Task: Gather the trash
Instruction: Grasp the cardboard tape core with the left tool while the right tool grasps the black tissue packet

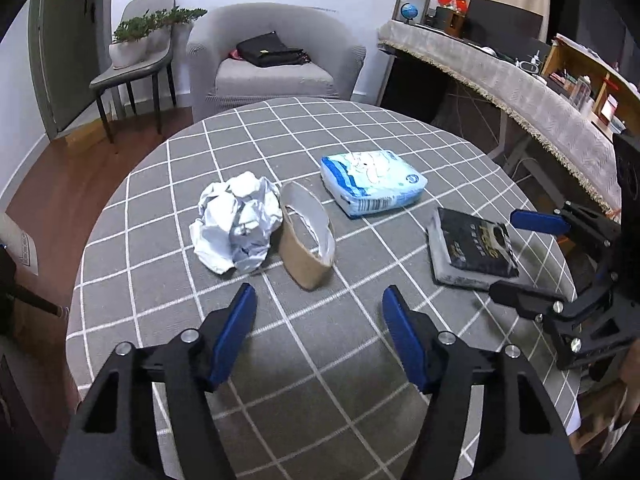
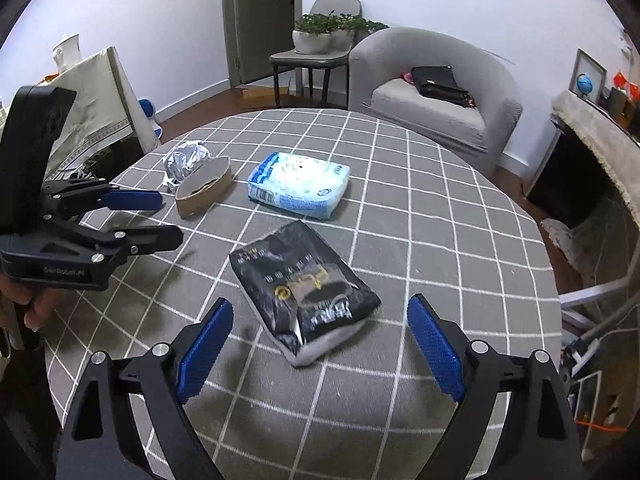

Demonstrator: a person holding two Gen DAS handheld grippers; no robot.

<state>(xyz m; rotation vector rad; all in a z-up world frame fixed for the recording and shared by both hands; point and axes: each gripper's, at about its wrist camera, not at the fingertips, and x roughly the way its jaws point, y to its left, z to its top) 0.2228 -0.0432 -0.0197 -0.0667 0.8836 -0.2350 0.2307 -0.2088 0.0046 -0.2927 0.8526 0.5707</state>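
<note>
A round table with a grey checked cloth bears a crumpled white paper wad, a torn brown paper cup on its side, a blue-white tissue pack and a black packet. My left gripper is open and empty, just short of the cup. My right gripper is open and empty, its fingers either side of the black packet's near end.
A grey armchair with a black bag stands behind the table. A chair with potted plants stands beside it. A cloth-covered desk runs along the right. A cloth-draped object stands left.
</note>
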